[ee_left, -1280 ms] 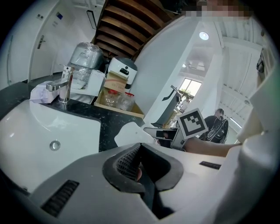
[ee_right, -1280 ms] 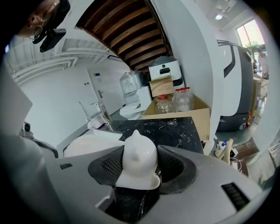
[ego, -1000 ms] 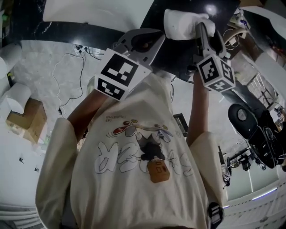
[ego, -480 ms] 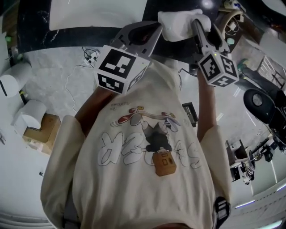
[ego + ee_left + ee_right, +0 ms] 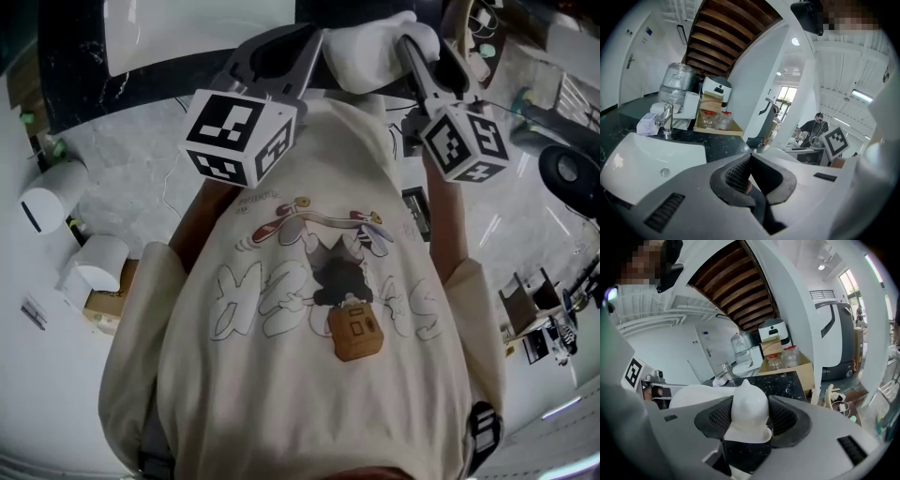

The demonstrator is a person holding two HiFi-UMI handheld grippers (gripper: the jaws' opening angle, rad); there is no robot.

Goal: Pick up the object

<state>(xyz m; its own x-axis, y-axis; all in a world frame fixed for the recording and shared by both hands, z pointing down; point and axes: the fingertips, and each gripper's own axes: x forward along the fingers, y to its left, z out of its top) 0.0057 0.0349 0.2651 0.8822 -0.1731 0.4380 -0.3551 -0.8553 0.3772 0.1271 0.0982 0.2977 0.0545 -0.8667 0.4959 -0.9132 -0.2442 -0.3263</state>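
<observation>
White object (image 5: 750,411) is clamped in the right tool (image 5: 749,426) and held up, clear of the dark desk (image 5: 785,380). Left tool (image 5: 750,161) is closed, jaw tips touching, nothing gripped.

R hand-held gripper (image 5: 750,422) | jaws clamped on white obj (image 5: 749,409)

Smooth matt white object (image 5: 749,414)

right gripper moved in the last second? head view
No, not noticeably. The right gripper still holds the white object just right of the white sink, as before; the cardboard box's shift fits head-camera motion.
</observation>
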